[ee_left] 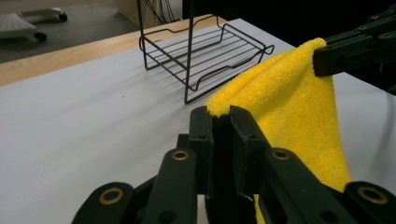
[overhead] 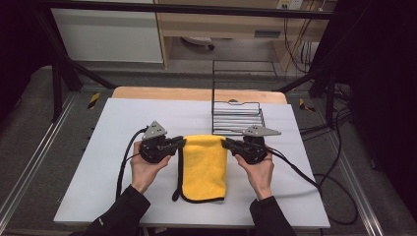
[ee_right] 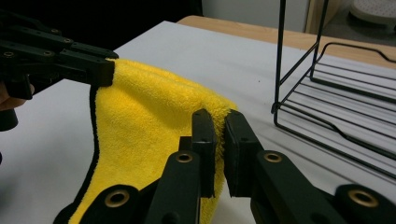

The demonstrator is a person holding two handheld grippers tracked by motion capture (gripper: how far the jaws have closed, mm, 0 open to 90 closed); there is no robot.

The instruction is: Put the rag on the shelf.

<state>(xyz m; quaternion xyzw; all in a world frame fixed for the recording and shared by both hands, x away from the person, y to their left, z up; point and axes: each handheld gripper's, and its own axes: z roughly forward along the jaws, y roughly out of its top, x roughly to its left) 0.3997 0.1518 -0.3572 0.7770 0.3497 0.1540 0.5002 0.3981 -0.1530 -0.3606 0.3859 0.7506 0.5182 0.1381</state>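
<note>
Left gripper (overhead: 181,143) pinched the near-left top corner of the folded yellow microfibre towel w/ black trim (overhead: 204,164), jaws pressed tight on the fabric. The towel hung between both hands, top edge lifted, lower part on the white table (overhead: 123,123). Right gripper (overhead: 225,143) clamped the opposite corner. Best kept level & taut, both hands in step, clear of the black wire rack (overhead: 237,118) behind.

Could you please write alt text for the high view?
Two hand-held grippers, the left gripper and right gripper, each pinch a top corner of a yellow towel over a white table. A black wire rack stands behind.
</note>
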